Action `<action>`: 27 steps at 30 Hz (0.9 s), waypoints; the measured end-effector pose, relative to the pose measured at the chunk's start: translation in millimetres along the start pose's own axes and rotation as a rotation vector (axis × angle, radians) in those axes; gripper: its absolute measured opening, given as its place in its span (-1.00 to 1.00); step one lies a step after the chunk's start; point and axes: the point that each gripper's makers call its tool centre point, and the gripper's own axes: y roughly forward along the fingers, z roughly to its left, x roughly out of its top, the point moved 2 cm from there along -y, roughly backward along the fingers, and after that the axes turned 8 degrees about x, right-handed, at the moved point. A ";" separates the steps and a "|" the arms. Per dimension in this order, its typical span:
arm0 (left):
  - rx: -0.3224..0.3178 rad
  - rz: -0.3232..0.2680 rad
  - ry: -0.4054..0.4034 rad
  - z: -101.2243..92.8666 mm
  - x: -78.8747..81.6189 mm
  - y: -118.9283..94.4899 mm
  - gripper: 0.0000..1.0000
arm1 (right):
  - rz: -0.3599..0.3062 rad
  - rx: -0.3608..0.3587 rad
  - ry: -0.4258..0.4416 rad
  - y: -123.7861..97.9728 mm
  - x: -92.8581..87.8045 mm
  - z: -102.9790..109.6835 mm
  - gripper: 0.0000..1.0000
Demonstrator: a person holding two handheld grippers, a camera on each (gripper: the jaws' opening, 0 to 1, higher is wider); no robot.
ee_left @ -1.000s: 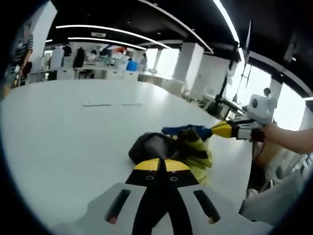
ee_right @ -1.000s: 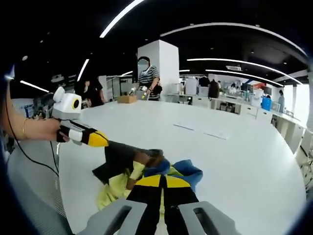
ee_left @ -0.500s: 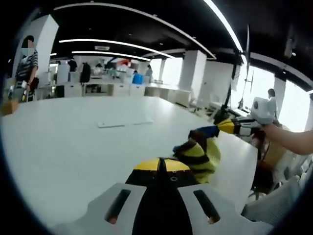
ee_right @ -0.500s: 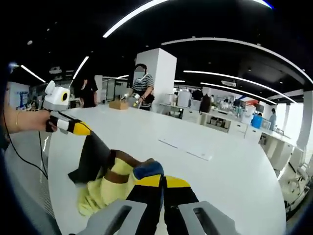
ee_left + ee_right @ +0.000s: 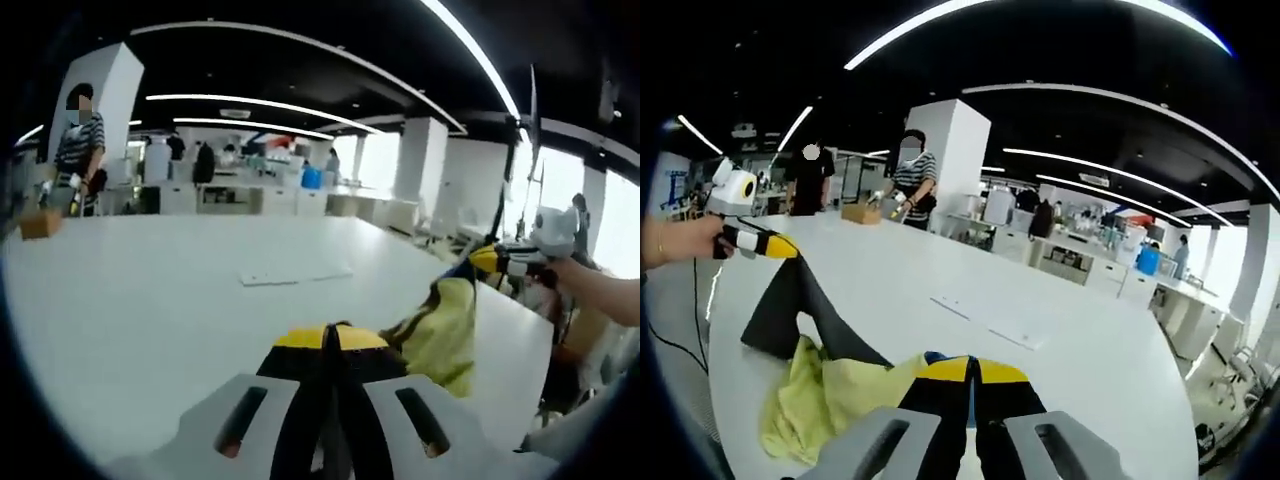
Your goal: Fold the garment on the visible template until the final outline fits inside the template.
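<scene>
**Garment's finally getting stretched out**

The big white counter (image 5: pixel 1120 330) carries the garment (image 5: pixel 825 385), yellow with a dark panel. A second ago it sat in a crumpled heap; now it's lifted and pulled taut between the two hands, so I'd say it's being spread before any folding. Its long axis runs gripper to gripper. The left gripper (image 5: pixel 775 246) is clamped on the dark end, and the right gripper (image 5: pixel 969 372) is clenched on the yellow end. The pale sheet (image 5: pixel 985 322) farther back may be the template; can't tell.
</scene>
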 end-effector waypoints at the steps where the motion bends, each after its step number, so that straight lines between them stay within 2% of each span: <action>1: 0.013 0.000 0.005 4.4 1.5 2.5 -1.00 | 0.000 0.000 0.003 3.3 2.4 -2.9 -1.00; 5: 0.042 -0.005 0.002 17.0 4.5 10.0 -1.00 | 0.008 -0.024 -0.006 14.9 5.3 -15.8 -1.00; 10: 0.082 -0.012 -0.023 36.4 6.6 21.6 -1.00 | 0.024 -0.049 0.032 29.3 -1.1 -32.4 -1.00; 15: 0.131 -0.012 -0.035 57.8 6.1 34.9 -1.00 | 0.071 -0.084 0.103 48.0 -18.4 -55.1 -1.00; 20: 0.169 -0.005 -0.080 80.3 0.6 52.6 -1.00 | 0.117 -0.117 0.134 68.6 -38.6 -71.0 -1.00; 24: 0.210 0.012 -0.044 93.6 -8.0 67.5 -1.00 | 0.136 -0.139 0.182 86.7 -55.5 -79.4 -1.00; 25: 0.221 0.000 -0.037 97.9 -8.6 70.3 -1.00 | 0.140 -0.146 0.199 91.1 -60.5 -81.4 -1.00; 27: 0.240 0.001 -0.063 106.9 -13.2 76.2 -1.00 | 0.150 -0.160 0.288 100.1 -73.4 -83.6 -1.00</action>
